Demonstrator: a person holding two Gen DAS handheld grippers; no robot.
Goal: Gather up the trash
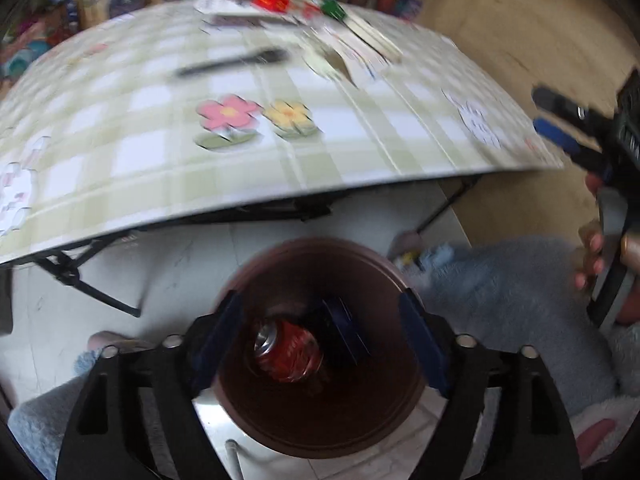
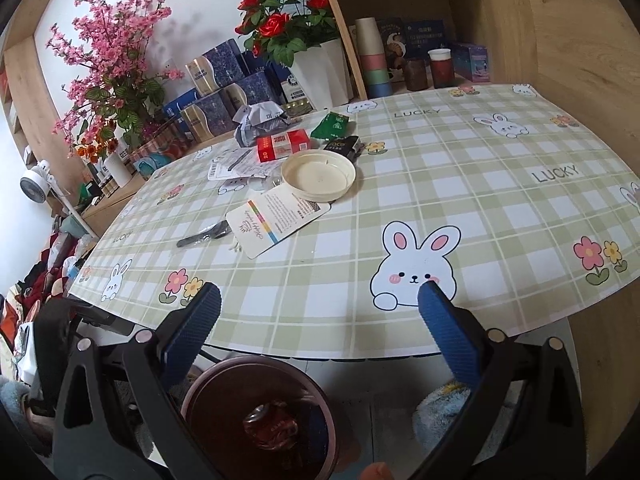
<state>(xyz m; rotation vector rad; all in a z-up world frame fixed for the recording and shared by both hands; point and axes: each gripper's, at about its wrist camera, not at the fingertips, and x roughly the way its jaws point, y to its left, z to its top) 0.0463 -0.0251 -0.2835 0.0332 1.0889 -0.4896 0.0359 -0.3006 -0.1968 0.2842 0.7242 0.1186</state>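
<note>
My left gripper (image 1: 320, 300) hangs open over a brown bin (image 1: 256, 412) on the floor below the table edge. Nothing sits between its blue pads. A crushed red can (image 1: 288, 354) lies inside the bin beside a dark blue item (image 1: 344, 332). My right gripper (image 2: 320, 292) is open and empty at the table's near edge, also above the bin (image 2: 218, 376) with the can (image 2: 272, 424) in it. On the checked tablecloth (image 2: 440, 184) lie a white lid (image 2: 318, 176), a printed card (image 2: 280, 220), a red box (image 2: 282, 144), a green packet (image 2: 330, 124), a black spoon (image 2: 204, 236) and crumpled paper (image 2: 260, 120).
Artificial flowers (image 2: 104, 64), stacked boxes (image 2: 224, 80) and a white vase (image 2: 316, 72) crowd the table's far side. Cups (image 2: 372, 56) stand in a wooden shelf. A small fan (image 2: 36, 180) is at far left. Fuzzy blue fabric (image 1: 500, 300) and black table legs (image 1: 80, 280) flank the bin.
</note>
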